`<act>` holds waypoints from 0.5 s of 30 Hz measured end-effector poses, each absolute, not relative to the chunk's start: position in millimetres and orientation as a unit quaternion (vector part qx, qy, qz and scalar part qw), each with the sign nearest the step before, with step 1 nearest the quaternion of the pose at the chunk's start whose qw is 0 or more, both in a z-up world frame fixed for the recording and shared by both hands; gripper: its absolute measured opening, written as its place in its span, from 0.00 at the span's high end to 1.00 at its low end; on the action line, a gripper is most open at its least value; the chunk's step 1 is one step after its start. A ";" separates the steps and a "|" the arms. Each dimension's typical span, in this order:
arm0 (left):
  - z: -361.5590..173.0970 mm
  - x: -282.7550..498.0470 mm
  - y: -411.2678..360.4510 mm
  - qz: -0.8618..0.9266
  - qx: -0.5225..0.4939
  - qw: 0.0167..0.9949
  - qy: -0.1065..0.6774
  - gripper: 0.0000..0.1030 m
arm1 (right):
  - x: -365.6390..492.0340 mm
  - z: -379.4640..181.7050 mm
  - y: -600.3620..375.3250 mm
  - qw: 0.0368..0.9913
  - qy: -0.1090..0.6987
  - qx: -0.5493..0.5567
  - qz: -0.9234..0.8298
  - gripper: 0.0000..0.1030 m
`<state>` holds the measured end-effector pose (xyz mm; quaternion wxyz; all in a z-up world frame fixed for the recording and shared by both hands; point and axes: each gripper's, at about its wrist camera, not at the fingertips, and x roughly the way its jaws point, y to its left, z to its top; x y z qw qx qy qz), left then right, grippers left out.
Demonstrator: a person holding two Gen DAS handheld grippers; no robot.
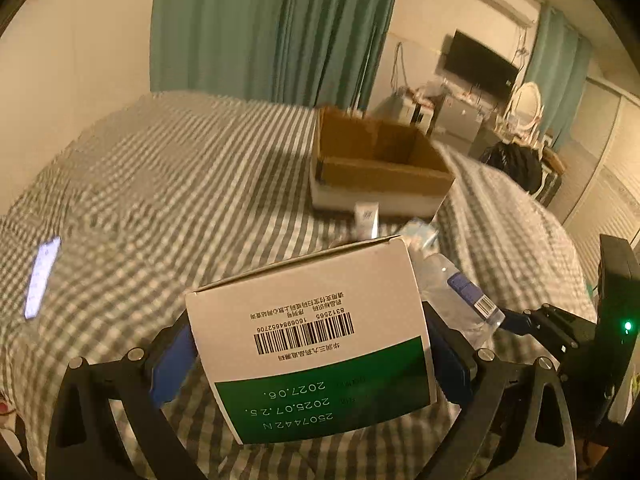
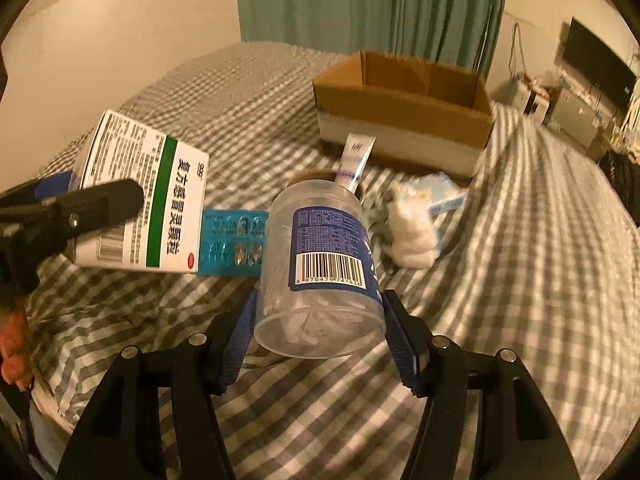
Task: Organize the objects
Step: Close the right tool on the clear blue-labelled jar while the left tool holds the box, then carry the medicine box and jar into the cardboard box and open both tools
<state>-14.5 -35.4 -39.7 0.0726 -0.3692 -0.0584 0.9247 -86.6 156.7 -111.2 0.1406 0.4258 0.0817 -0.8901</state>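
Observation:
My left gripper point(image 1: 312, 364) is shut on a white and green medicine box point(image 1: 312, 344), held above the bed; the box also shows in the right wrist view point(image 2: 144, 196). My right gripper point(image 2: 320, 332) is shut on a clear plastic jar with a blue label point(image 2: 320, 272); the jar also shows in the left wrist view point(image 1: 460, 292). An open cardboard box point(image 2: 404, 108) stands on the checked bed ahead, also in the left wrist view point(image 1: 380, 160). A small white tube point(image 2: 354, 160) leans by it. A blue blister pack point(image 2: 232, 240) and cotton wads point(image 2: 412, 232) lie on the cover.
The bed cover point(image 1: 160, 184) is grey and white checked. A lit phone point(image 1: 42, 276) lies on it at the left. Green curtains point(image 2: 360, 0) hang behind. A TV point(image 1: 480, 62), a dresser and a mirror stand at the far right.

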 end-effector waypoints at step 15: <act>89.3 -119.5 -1.2 0.965 -0.244 0.094 -0.019 0.02 | -133.8 42.1 186.2 0.096 0.103 0.260 -0.955 0.41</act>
